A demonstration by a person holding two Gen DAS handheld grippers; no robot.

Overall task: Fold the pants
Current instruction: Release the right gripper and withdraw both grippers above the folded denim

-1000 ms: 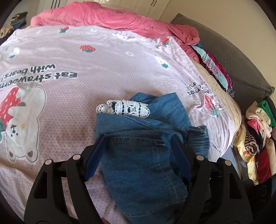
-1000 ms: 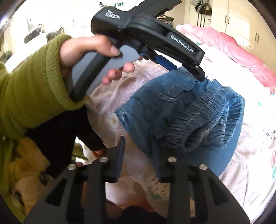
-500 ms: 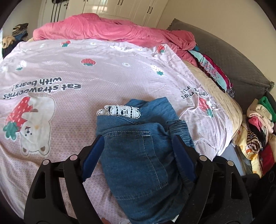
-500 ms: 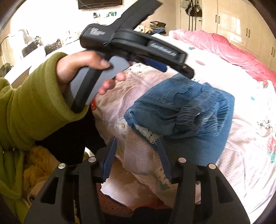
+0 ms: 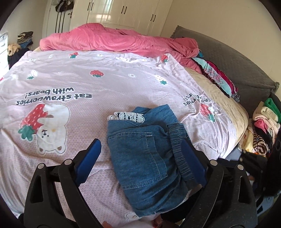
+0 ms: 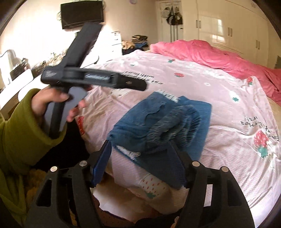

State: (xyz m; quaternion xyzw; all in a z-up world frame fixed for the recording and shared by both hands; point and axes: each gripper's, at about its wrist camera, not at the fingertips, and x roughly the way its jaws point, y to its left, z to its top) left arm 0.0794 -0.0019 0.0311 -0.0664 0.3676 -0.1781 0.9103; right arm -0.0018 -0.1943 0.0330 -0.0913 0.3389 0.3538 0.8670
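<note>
the left gripper (image 5: 140, 154) stands with its blue-padded jaws wide apart, having just been spreading further, and nothing is pinched between them. the folded pants (image 5: 149, 157) show in the gap and lie below the jaws on the bedspread, clear of the left pad; whether the right pad brushes the gathered waistband (image 5: 177, 140) i cannot tell. the right gripper (image 6: 140, 163) also has its jaws apart after opening out, and they clamp nothing; the near corner of the denim sits just beyond its fingertips. in the right wrist view a hand (image 6: 52, 101) in a green sleeve (image 6: 19, 133) holds the left tool's grey handle, raised above the bed's near edge and blurred.

the pants are a compact blue denim bundle, folded over on themselves, with a back pocket (image 5: 140, 152) facing up and a strip of white lace trim (image 5: 128, 116) poking out at the far end. they rest near the front edge of the pink bedspread (image 5: 87, 84), which is printed with strawberries, a white bear (image 5: 51, 129) and dark lettering. further back a rumpled pink blanket (image 5: 114, 40) stretches across the bed. to the right is a grey headboard (image 5: 237, 66), then a pile of mixed clothes (image 5: 261, 126) beside the bed. white wardrobe doors (image 5: 123, 12) line the far wall.
</note>
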